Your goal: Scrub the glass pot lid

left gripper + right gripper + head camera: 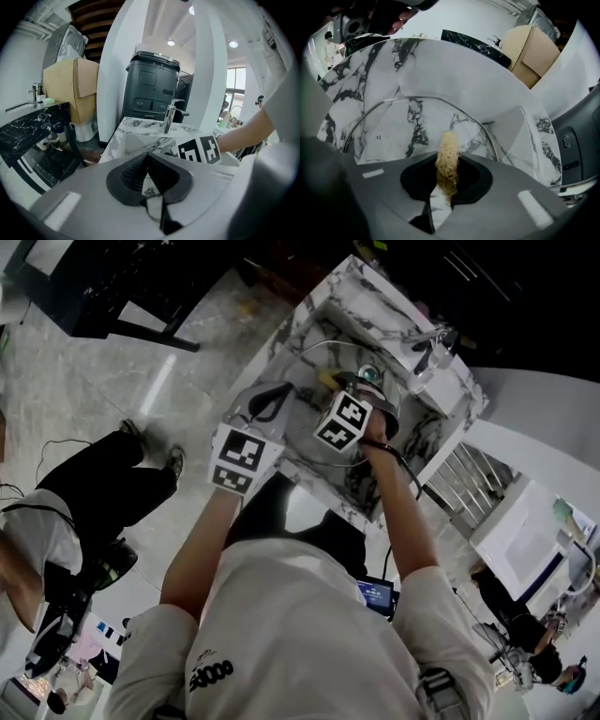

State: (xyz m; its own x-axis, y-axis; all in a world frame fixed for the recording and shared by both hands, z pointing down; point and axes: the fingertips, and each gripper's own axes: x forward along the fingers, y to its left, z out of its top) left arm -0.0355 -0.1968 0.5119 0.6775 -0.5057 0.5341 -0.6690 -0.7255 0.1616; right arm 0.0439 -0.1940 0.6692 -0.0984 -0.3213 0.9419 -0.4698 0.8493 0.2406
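L gripper view: L hand-held gripper (148, 158) has its jaws closed tip to tip, nothing btwn them. Past them is a marble sink (136, 137) w/ a chrome tap (169, 117) at its back edge. A marker cube (199, 149) shows just right of the jaws. A black bin (152, 86) stands behind the sink and a cardboard box (70, 86) is off to the left.

R gripper view: R hand-held gripper (449, 165) is clamped on a yellow fibrous scrubber (448, 145), which sticks out past the jaws. The glass lid (403, 126) lies in the sink, its metal rim arcing round the view. The scrubber tip sits over the glass, near the rim's right side; contact can't be told.

Head view: both tools are over the sink, which is set in a marble table (361, 491). L is at the near-left corner, R further in above the lid. The tap is at the far right rim. A bystander (103, 488) in black trousers stands on the floor at left.
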